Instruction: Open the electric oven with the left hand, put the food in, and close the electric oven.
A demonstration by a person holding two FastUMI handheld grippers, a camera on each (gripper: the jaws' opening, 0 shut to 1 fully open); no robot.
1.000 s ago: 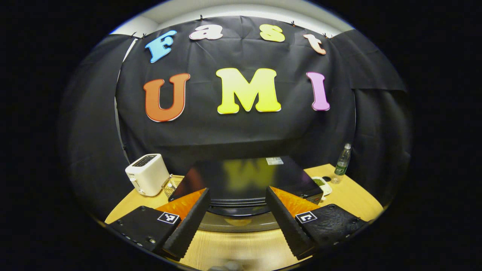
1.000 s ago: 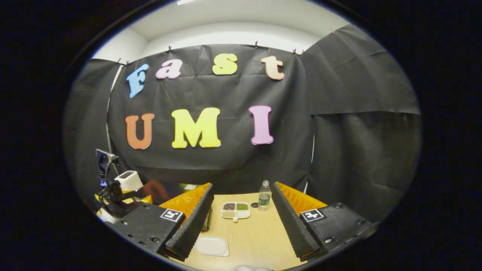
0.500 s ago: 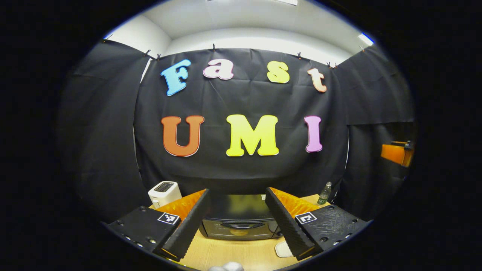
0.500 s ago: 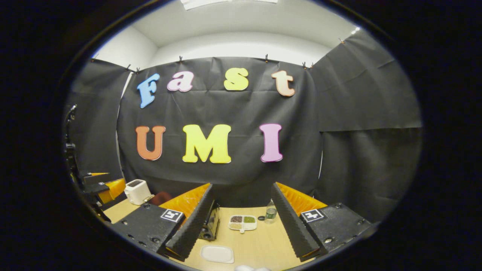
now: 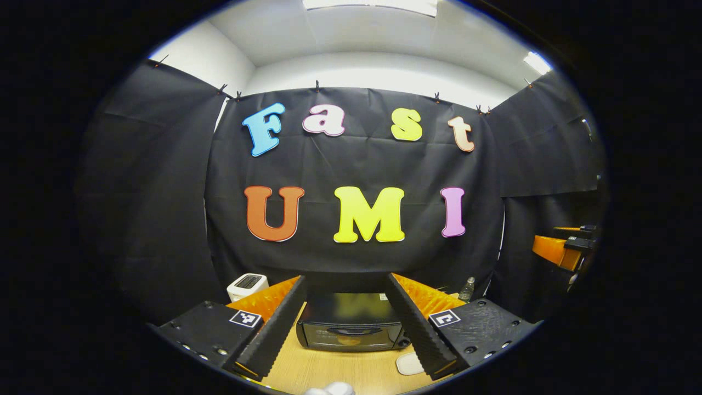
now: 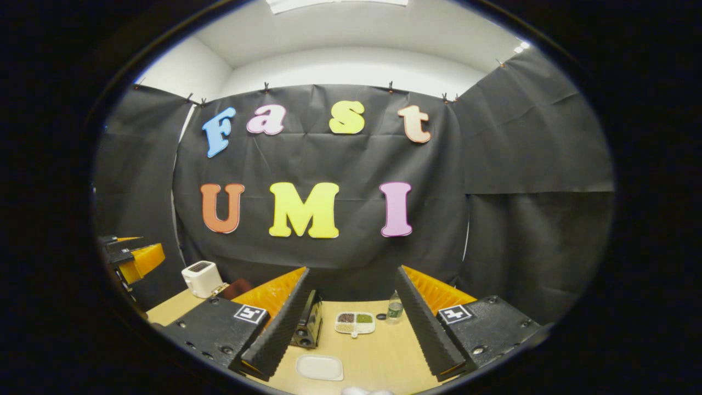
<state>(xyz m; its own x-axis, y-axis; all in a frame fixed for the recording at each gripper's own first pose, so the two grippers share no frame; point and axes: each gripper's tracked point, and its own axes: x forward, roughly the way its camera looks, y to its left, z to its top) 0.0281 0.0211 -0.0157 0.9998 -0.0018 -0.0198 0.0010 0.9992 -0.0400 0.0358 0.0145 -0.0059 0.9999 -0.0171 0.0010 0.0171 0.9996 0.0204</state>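
Left gripper view puts the wooden table (image 5: 329,370) across the bottom, and on it your electric oven (image 5: 350,329) sits straight ahead with its door closed, framed between your left gripper (image 5: 345,359) fingers. Those fingers stand wide apart and hold nothing, well back from the oven. Your right gripper (image 6: 351,365) is spread just as wide, also holding nothing, above the table's near edge. In the right gripper view the oven's side (image 6: 310,326) peeks out past your left-hand finger. A white toaster (image 5: 247,285) stands at the far left of the table. A white plate (image 6: 320,366) lies near you, between your right gripper's fingers, and beyond it sits a divided dish of food (image 6: 355,322). A small water bottle (image 6: 393,310) stands just beside that dish, toward the back.
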